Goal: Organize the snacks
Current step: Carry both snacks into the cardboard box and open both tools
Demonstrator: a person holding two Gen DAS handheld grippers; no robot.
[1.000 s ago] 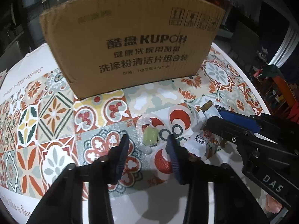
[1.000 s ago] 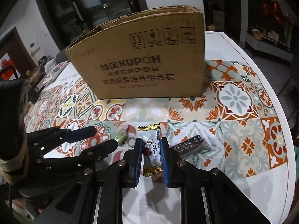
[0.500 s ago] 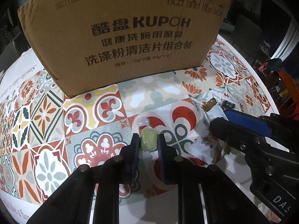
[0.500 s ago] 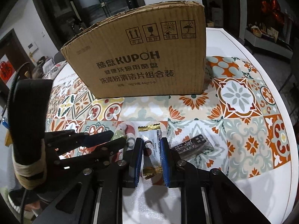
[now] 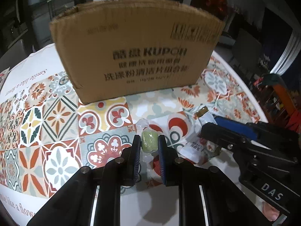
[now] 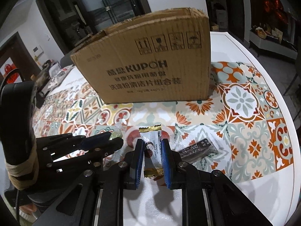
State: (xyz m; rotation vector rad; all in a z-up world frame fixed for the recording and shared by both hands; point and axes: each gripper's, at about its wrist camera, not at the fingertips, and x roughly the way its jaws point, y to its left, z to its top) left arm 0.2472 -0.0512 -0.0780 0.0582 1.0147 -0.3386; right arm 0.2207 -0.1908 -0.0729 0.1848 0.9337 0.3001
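The cardboard box [image 5: 137,50] stood open-topped at the far side of the patterned tablecloth [image 5: 56,116], and everything played out on the near side of it. The left gripper [image 5: 149,143] had its two fingers clamped on the green candy [image 5: 149,141], pads pressed against both sides of its clear wrapper, the twisted end poking out toward the box. It was held in front of the box's printed face, off the cloth as far as could be judged. Over to the right of that, the right gripper [image 6: 153,148] pinched the white snack packet [image 6: 152,146] across its middle, gold crimped ends showing above and below the blue pads, the packet upright and pointing at the box. A dark wrapped bar [image 6: 197,148] lay flat on the cloth on the near side of the box, just right of the right gripper's fingers, untouched. Both grippers sat side by side, close but apart, each facing the box.
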